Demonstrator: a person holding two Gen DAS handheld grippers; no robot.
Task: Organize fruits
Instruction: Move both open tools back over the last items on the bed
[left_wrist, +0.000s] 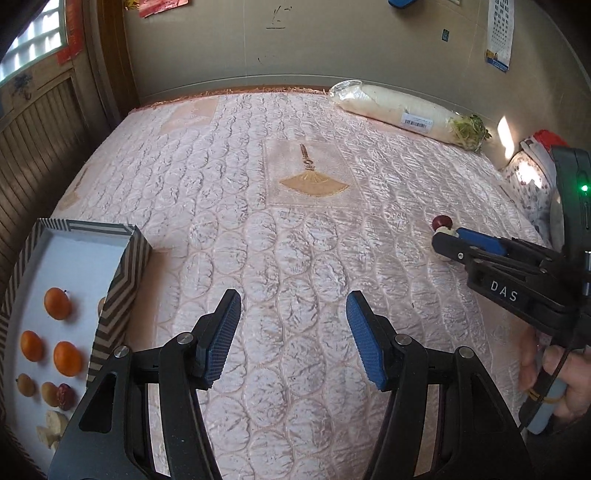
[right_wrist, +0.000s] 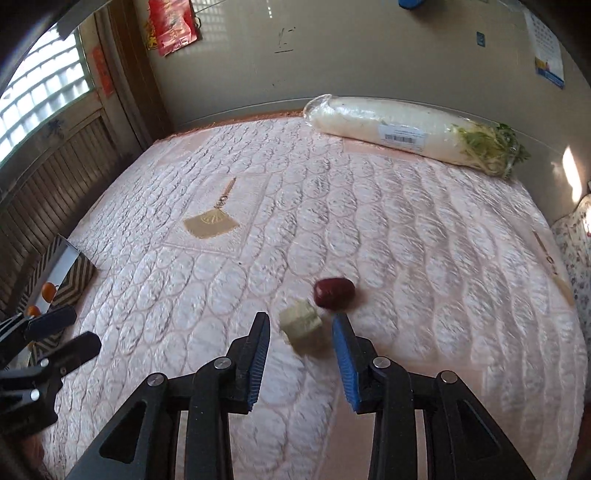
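Nearest the left gripper is bare quilted bedspread; its blue pads stand well apart with nothing between them. Just to its left sits a striped box with a white floor, holding three oranges, a few small yellowish fruits, a red date and pale cut pieces near the bottom edge.

The right gripper points steeply down at the bed, its jaws parted and gripping nothing. A pale fruit chunk lies just ahead of the gap between the fingertips, close to the right-hand pad, somewhat blurred. A second dark red date lies just beyond the chunk, almost touching it. Seen from the left wrist, a hand holds that gripper's handle at the right edge, with the tips low over the two pieces.

Farther off, an embroidered fan motif marks the middle of the bedspread. At the far edge, against the pale wall, lies a long white radish in plastic wrap, its green top to the right. A window and wooden panelling fill the left side.
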